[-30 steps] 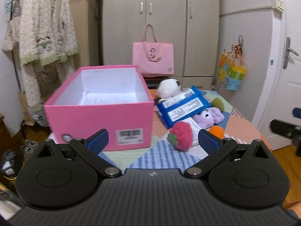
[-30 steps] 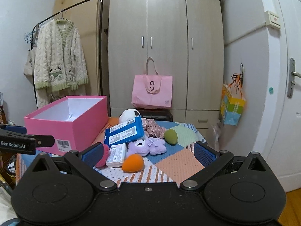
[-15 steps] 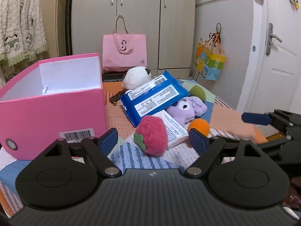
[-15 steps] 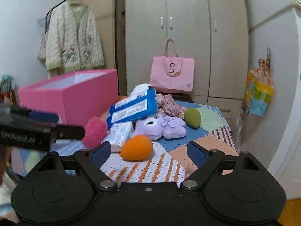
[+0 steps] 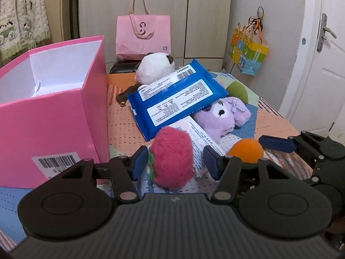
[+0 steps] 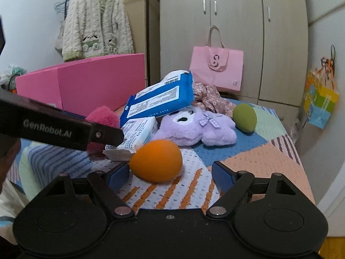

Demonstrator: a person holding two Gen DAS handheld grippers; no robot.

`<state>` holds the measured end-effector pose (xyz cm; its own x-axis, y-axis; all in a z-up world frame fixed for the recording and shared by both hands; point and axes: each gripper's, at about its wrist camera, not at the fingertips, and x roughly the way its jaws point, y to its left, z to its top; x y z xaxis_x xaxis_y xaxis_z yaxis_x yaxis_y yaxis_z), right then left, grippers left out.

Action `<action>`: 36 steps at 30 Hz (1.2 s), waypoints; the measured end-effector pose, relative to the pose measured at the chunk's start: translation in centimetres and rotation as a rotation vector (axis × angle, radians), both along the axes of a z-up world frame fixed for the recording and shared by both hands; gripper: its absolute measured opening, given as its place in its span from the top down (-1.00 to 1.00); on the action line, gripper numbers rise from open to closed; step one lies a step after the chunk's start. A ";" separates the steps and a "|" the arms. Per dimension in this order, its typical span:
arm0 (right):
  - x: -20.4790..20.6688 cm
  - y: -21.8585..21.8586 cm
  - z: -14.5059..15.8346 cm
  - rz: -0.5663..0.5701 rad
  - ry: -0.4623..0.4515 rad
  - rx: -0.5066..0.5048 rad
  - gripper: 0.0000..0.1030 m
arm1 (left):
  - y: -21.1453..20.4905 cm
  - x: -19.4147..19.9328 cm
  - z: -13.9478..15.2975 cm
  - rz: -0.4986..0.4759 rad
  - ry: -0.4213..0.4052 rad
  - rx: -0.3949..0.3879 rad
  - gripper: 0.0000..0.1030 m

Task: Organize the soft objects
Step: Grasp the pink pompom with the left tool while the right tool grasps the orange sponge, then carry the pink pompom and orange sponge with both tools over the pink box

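A fuzzy pink strawberry plush (image 5: pixel 172 157) sits between the spread blue pads of the left gripper (image 5: pixel 175 161), which holds nothing; the left pad is just beside the toy, the right pad has a clear gap. The toy lies near the front edge of the patchwork-covered table (image 5: pixel 120 127), just right of the open pink box (image 5: pixel 49 116) that stands at the table's left side. In the right wrist view the same plush (image 6: pixel 103 116) shows partly behind the left tool's black arm.

Beside it toward the right edge, an orange egg-shaped sponge (image 6: pixel 156 160) rests between the wide-open fingers of the right gripper (image 6: pixel 170 176); its left end lies at the left pad, the right pad is well apart, and the tongs hold nothing. A small white tissue pack (image 5: pixel 200 140) lies between strawberry and sponge, touching the strawberry.

Behind them a blue wet-wipes pack (image 5: pixel 176 99) leans tilted across the pile, resting over a lilac bear plush (image 5: pixel 222 116) and against a panda plush (image 5: pixel 155 67) toward the far edge. A green sponge (image 6: pixel 244 117) sits on the table right of the bear, and a floral scrunchie (image 6: pixel 209 99) lies behind the bear.

Beyond the table, a pink tote bag (image 5: pixel 143 36) stands against the wardrobe (image 6: pixel 232 21), and a knit cardigan (image 6: pixel 97 21) hangs at left.
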<state>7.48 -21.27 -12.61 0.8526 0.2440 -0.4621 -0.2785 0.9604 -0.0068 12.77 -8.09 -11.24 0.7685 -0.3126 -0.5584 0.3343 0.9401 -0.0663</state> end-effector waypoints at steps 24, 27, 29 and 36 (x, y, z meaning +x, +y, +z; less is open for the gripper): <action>-0.9 1.1 -0.2 -0.005 -0.059 0.012 -0.06 | 1.9 -0.4 -0.5 -0.010 -0.002 -0.146 0.29; -1.2 1.1 0.0 -0.013 -0.061 0.005 -0.06 | 1.9 -1.1 0.0 -0.017 -0.024 -0.136 0.29; -1.5 1.0 0.2 -0.022 -0.064 0.001 -0.06 | 2.0 -1.5 0.2 -0.025 -0.028 -0.138 0.29; -2.1 0.4 1.6 -0.038 -0.005 0.043 -0.06 | 2.9 -2.1 -0.2 -0.047 0.010 -0.138 0.29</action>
<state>5.34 -20.87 -10.96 0.8640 0.2308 -0.4474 -0.2420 0.9697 0.0330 10.69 -5.16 -11.45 0.7461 -0.4222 -0.5149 0.3761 0.9053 -0.1973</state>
